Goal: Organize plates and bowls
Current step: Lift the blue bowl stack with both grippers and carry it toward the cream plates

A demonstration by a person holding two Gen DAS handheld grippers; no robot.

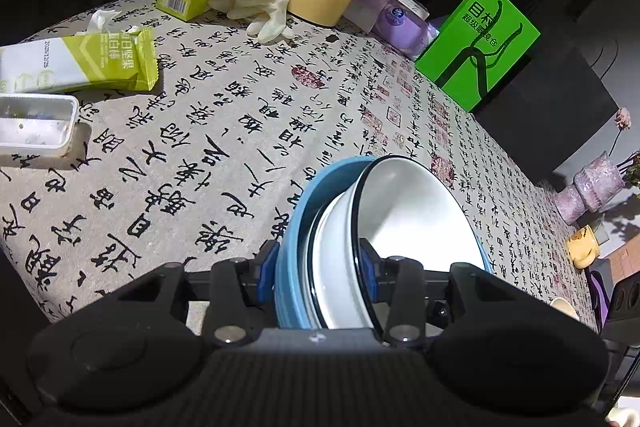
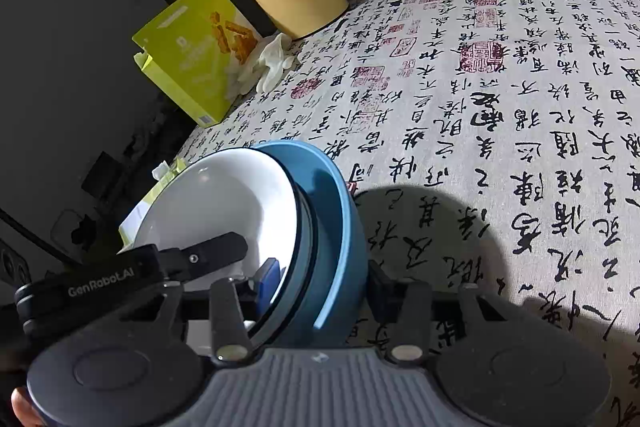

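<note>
Above the calligraphy-print counter (image 1: 240,131), the left gripper (image 1: 320,267) has its jaws clamped across one side of a nested stack, a white bowl (image 1: 404,211) inside a blue bowl (image 1: 296,227), while the right gripper (image 2: 316,283) pinches the opposite side of the same stack, the white bowl (image 2: 216,203) tilting out of the blue one (image 2: 340,227). The stack appears to hang clear of the cloth near the counter's front edge. Risk lies in the glazed rims: uneven pull between the two hands could slide the inner bowl loose or tip everything onto the counter.
</note>
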